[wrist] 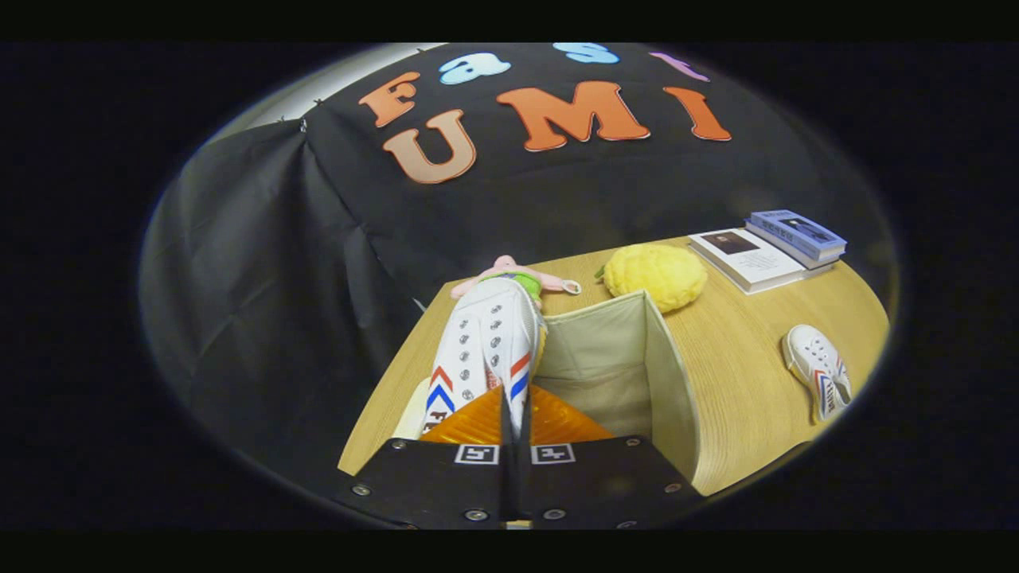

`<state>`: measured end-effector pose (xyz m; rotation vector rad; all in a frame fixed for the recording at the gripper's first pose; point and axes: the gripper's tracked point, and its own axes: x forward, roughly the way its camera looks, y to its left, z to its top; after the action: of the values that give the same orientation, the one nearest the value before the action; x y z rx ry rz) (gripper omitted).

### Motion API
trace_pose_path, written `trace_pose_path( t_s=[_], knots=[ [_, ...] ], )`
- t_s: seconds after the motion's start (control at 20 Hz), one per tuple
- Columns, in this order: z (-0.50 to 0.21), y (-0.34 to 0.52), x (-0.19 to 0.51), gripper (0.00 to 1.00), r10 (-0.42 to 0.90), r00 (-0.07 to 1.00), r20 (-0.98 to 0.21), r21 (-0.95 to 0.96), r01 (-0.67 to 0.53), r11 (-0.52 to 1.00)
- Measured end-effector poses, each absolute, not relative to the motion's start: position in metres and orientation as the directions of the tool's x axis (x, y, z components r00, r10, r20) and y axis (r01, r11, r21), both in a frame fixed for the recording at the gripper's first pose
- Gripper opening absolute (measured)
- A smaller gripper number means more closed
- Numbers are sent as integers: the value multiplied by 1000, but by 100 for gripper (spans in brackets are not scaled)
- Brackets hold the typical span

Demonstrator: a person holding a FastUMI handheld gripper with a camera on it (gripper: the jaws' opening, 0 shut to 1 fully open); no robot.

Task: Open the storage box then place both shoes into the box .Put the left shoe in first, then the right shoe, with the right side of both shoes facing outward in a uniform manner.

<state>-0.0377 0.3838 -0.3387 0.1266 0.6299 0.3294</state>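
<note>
Here we note the scene from left to right. At the far left hangs the black cloth wall [263, 263] of the booth, creased and folded, with the wooden table [740, 382] beginning beside it. Our gripper [513, 434] sits low in the view, its two fingers drawn close together with only a narrow slit between them, and they appear to clamp the white shoe [486, 350] by its rear end, though the actual contact is hidden behind the finger bodies, so we cannot confirm it fully. That shoe reaches away from the fingers, laces and metal eyelets facing us, red and blue chevron stripes on both flanks, and it lies along the left wall of the open storage box [637, 366]. The box has pale fabric walls; an orange ribbed surface [557, 422] shows just ahead of the fingers at its near side, and we cannot tell whether this is a lid or the floor of the box. Beyond the toe of the held shoe lies a pink plush toy [509, 274] with a green middle. To its right, just past the far corner of the box, rests a yellow knobbly plush [654, 274]. Further right, a stack of two books [768, 248] lies near the far edge of the table. Nearer to us and well apart from the box, the second white shoe [817, 371] lies on the table on its side.
</note>
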Motion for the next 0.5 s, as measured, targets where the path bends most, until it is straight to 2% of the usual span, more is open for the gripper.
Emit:
trace_pose_path(
  t_s=[0.35,0.5],
  knots=[
    [-351,380,-53,3,335,708,-622,165,-299,940],
    [-328,385,-48,54,357,733,-579,180,-312,933]
  ],
)
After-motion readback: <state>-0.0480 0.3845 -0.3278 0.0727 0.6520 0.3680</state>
